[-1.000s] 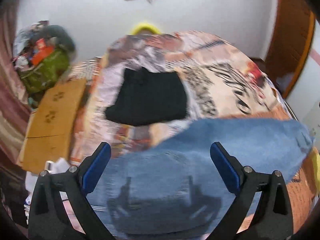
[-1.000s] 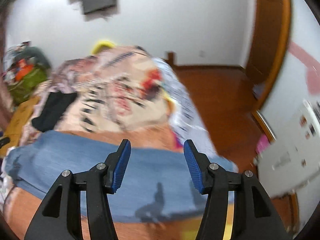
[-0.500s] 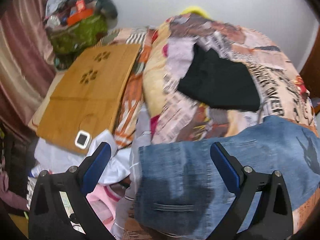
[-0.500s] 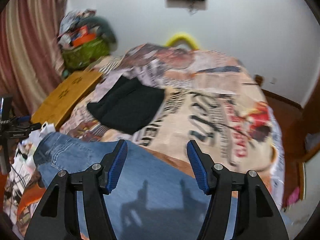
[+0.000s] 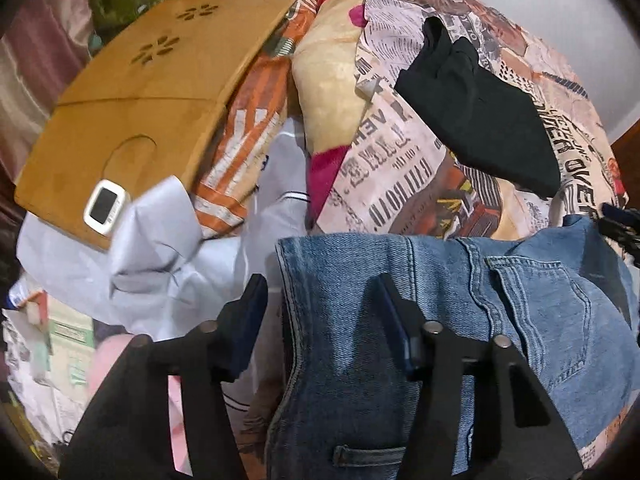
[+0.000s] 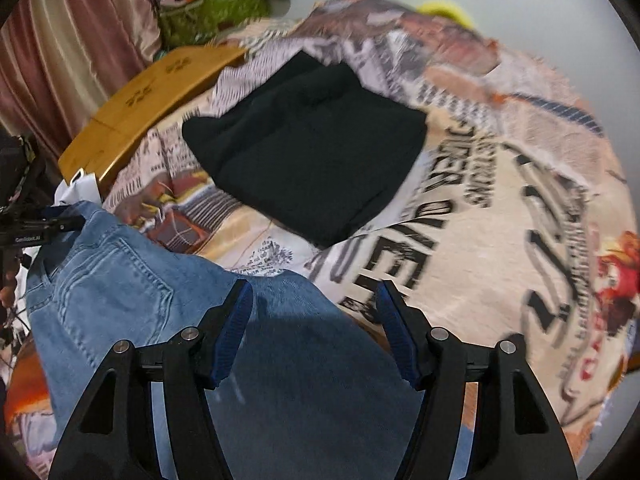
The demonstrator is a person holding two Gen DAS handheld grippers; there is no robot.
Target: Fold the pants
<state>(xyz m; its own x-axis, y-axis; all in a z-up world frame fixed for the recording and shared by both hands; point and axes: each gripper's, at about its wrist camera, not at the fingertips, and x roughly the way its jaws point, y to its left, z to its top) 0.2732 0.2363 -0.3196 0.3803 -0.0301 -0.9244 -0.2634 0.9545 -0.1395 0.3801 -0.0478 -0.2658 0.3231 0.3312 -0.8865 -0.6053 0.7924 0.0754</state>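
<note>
Blue denim pants (image 5: 460, 320) lie across the near side of a bed with a newspaper-print cover (image 5: 400, 176). In the left wrist view my left gripper (image 5: 320, 312) is open, its jaws straddling the pants' waistband edge, one finger off the cloth to the left and one over the denim. In the right wrist view the pants (image 6: 132, 292) stretch from the back pocket at left to under my right gripper (image 6: 314, 320), which is open just above the denim near its far edge. The left gripper (image 6: 40, 224) shows at the pants' left end.
A folded black garment (image 6: 312, 160) lies on the bed beyond the pants. A wooden lap table (image 5: 140, 92) with a small white device (image 5: 105, 206) sits left of the bed, above white cloth (image 5: 160, 264) and clutter. Curtains (image 6: 60, 60) and a green bag (image 6: 212, 12) stand far left.
Both grippers have swung left and dropped closer to the pants. The left one has narrowed its opening and now sits at the waistband edge. The right one has moved from the leg end toward the middle.
</note>
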